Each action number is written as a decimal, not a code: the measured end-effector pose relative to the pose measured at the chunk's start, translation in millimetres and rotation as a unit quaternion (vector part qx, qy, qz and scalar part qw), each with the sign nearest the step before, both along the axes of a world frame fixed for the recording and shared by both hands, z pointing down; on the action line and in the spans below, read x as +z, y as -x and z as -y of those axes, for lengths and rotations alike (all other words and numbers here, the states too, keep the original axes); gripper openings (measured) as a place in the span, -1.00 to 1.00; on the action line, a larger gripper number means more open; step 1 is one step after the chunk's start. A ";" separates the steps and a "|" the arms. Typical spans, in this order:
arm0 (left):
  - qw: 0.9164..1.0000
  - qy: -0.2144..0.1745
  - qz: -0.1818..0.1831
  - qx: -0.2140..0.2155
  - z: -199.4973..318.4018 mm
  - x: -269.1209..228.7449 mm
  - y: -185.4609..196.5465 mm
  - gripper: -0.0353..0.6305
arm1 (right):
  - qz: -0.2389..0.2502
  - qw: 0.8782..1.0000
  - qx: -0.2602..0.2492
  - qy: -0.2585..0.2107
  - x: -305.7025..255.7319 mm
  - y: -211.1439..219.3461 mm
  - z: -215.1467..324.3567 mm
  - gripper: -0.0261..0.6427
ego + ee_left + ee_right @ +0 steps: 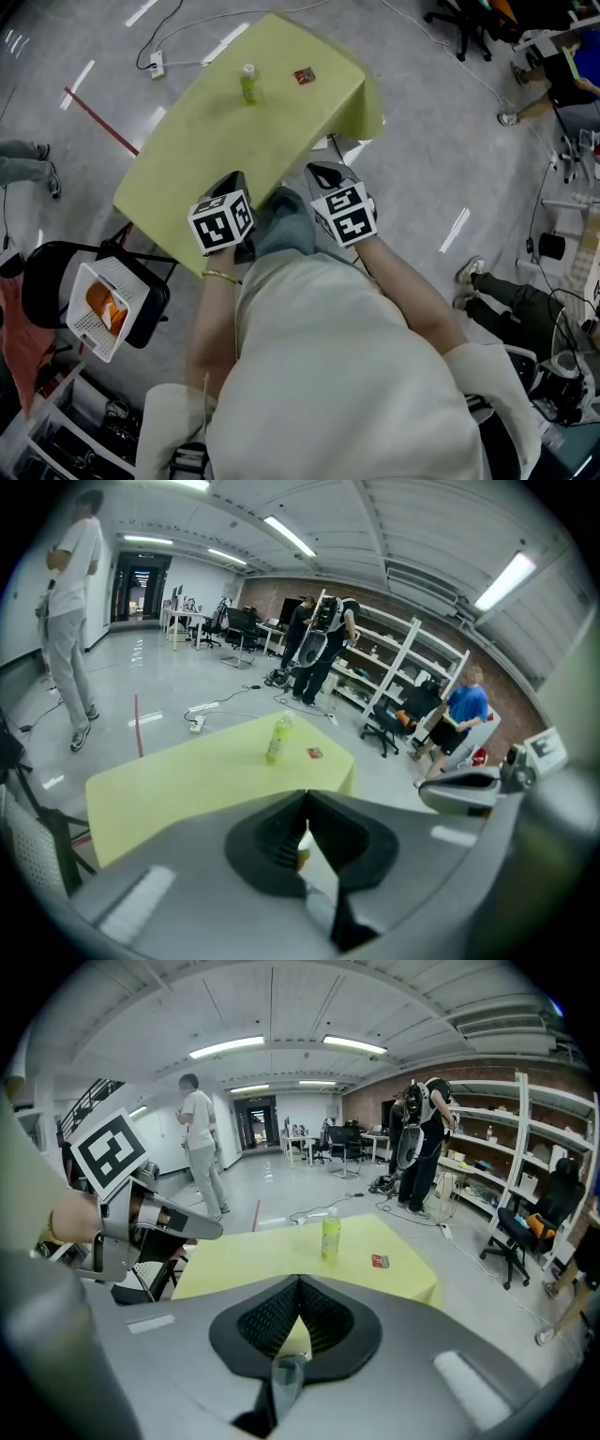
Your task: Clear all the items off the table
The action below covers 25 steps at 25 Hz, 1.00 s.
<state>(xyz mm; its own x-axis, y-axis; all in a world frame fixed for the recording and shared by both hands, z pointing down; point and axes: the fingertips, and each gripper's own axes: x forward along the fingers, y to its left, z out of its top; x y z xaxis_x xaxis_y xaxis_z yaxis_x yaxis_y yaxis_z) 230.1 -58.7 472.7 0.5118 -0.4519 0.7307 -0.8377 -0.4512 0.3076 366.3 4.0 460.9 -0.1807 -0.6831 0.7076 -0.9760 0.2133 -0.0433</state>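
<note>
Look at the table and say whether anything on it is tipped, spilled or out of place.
Nothing stands out. The bottle stands upright on the table, the small red packet lies flat, apart from it, and nothing is spilled.

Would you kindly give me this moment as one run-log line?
left gripper: shut, empty | right gripper: shut, empty | table: bottle, red packet on it | picked: nothing
</note>
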 end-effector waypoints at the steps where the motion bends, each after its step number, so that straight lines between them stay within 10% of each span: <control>1: 1.000 0.002 0.001 -0.005 7.5 1.0 -1.7 -0.87 | -0.001 1.000 -0.002 0.003 1.3 -3.7 7.4 -0.93; 25: 0.989 0.052 0.007 -0.138 150.8 34.2 4.9 -0.87 | -0.012 0.990 -0.128 0.057 45.8 -16.6 203.2 -0.92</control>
<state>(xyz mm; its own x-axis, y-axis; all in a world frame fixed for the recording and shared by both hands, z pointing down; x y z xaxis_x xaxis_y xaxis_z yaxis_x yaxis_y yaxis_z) 225.3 -209.5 506.9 0.3702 -0.4943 0.7865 -0.9286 -0.1721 0.3289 382.9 -199.3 506.7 -0.3197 -0.5329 0.7835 -0.8918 0.4486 -0.0589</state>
